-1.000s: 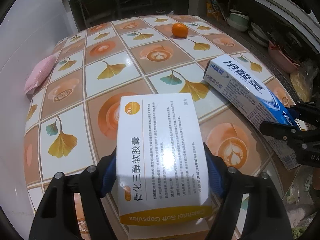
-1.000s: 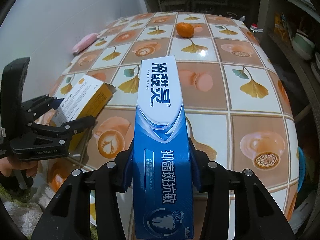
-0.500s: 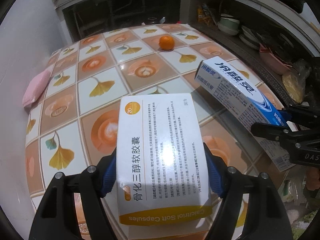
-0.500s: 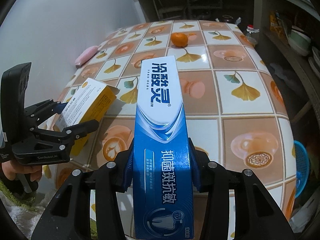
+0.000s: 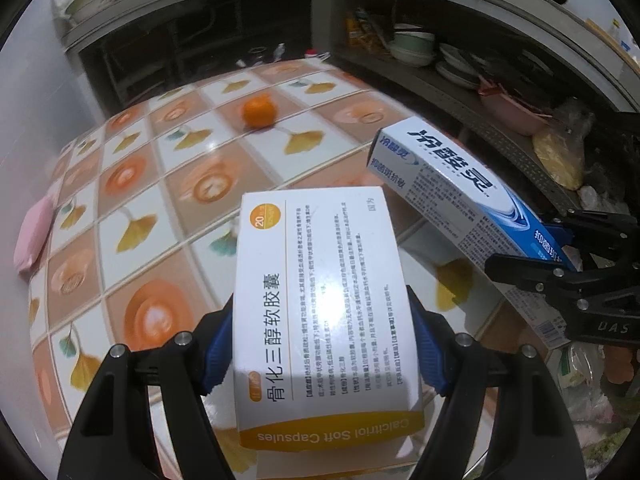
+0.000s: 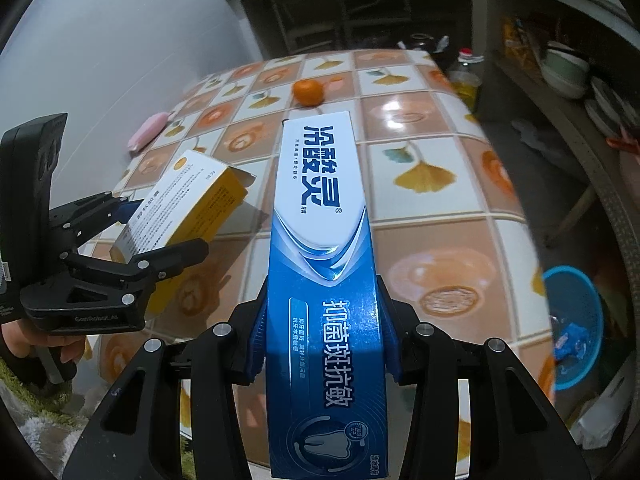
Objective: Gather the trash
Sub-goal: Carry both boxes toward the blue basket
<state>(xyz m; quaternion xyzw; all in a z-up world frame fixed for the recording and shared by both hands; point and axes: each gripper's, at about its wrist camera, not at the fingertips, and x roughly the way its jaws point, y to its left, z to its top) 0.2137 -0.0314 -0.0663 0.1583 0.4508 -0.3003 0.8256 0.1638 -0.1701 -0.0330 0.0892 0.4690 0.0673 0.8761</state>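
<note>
In my left hand, my left gripper (image 5: 322, 348) is clenched on a white and yellow capsule box (image 5: 324, 304); its blue pads (image 5: 218, 354) press both long sides, spread fairly wide to fit the box, which sticks out ahead of the fingers, lifted clear of the table (image 5: 160, 208); from the other camera the same box (image 6: 180, 208) shows tilted, its open end flap toward the table's middle, and the hand (image 6: 36, 346) under that gripper (image 6: 154, 234) is partly visible at the lower left. In my right hand, my right gripper (image 6: 322, 328) is clenched on a long blue and white toothpaste box (image 6: 320, 280); the pads (image 6: 258, 338) grip it about halfway along its length, narrower than the left grip, and the box points forward over the table, raised above it. The two boxes are held side by side, near each other but apart. On the tablecloth, patterned with ginkgo leaves and coffee cups, lies an orange (image 5: 259, 112) toward the far end; a pink sponge-like pad (image 5: 34, 236) rests at the left edge; a blue basket (image 6: 576, 328) sits on the floor to the right of the table.
</note>
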